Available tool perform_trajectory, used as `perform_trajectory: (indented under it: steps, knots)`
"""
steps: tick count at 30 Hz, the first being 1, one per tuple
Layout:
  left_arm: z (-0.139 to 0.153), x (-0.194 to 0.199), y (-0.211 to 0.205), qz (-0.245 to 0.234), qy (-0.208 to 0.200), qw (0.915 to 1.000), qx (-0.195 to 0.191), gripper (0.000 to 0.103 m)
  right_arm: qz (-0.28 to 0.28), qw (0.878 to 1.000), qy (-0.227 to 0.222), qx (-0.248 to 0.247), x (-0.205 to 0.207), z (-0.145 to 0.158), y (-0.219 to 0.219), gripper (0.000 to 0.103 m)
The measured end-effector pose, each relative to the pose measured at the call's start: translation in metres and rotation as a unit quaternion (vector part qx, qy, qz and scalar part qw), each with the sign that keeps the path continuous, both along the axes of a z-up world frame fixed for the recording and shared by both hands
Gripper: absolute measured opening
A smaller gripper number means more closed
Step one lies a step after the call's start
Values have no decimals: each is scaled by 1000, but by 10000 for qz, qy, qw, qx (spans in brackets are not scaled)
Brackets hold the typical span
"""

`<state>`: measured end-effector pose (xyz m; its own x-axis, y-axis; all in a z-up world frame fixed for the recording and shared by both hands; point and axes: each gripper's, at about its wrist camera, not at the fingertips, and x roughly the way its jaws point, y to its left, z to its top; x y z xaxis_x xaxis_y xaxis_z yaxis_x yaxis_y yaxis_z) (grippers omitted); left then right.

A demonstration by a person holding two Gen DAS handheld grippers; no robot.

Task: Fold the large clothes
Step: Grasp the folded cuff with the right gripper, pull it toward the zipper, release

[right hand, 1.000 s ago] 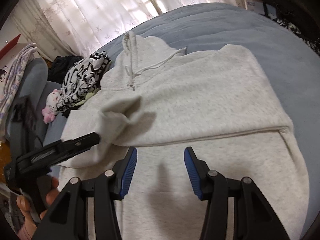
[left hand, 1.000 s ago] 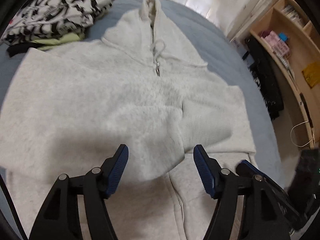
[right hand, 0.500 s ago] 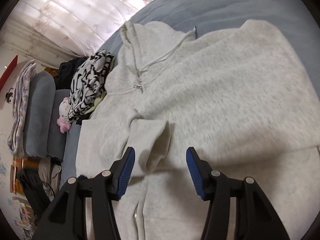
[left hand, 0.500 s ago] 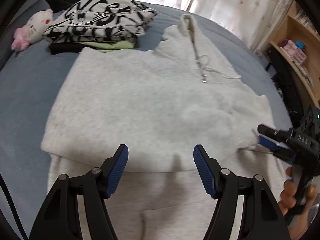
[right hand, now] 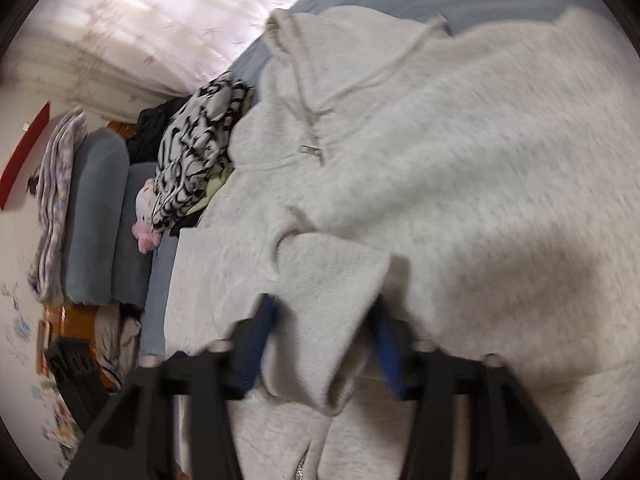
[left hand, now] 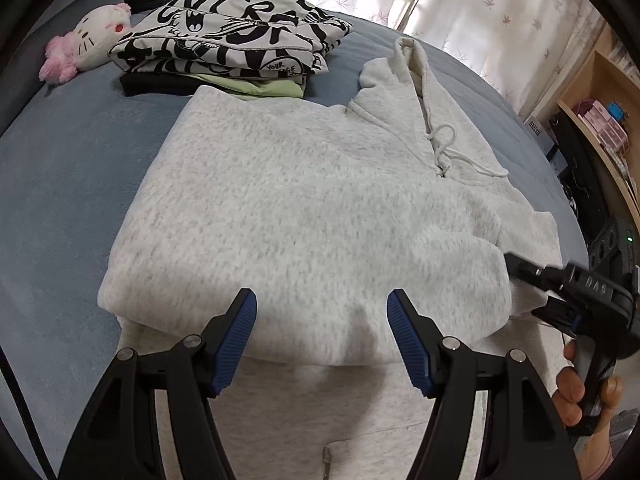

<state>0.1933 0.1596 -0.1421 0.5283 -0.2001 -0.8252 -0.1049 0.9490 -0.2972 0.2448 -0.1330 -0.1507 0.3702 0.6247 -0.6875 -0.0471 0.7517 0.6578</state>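
While the blue bed cover [left hand: 60,184] carries the grey hoodie [left hand: 320,208], spread flat with sleeves folded in, the left gripper [left hand: 322,334] hovers over it with jaws apart and empty, and the right gripper [right hand: 326,346] has just been closing around the ribbed cuff [right hand: 332,300]

One grey hoodie [left hand: 320,208], one stack of folded clothes [left hand: 232,44] (three layers visible), one plush toy [left hand: 86,42], two grippers.

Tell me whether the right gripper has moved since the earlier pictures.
Yes. The right gripper has closed in on the hoodie's ribbed cuff, its jaws just closing around it.
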Motion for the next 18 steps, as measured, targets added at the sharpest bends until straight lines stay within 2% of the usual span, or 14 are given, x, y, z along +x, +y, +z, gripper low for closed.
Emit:
perform_trajectory:
  steps: [1, 4, 9, 12, 14, 18]
  knots:
    - [1, 0, 1, 15, -13, 10000, -6, 66, 104, 9999, -92, -102, -1, 5, 5, 17]
    - [4, -3, 5, 102, -105, 9999, -14, 66, 252, 9957, -684, -579, -12, 37, 22, 15]
    - [18, -8, 12, 216, -330, 9990, -196, 66, 488, 9800, -1820, -639, -30, 110, 39, 15]
    - [26, -8, 15, 250, -502, 9982, -193, 66, 387, 9712, -2209, -800, -32, 135, 36, 15]
    - [29, -5, 17, 227, -572, 9980, -158, 66, 186, 9695, -2197, -1071, -25, 134, 25, 15]
    - [17, 11, 21, 240, -366, 9990, -87, 66, -161, 9742, -1433, -1735, 3, 83, 2, 15]
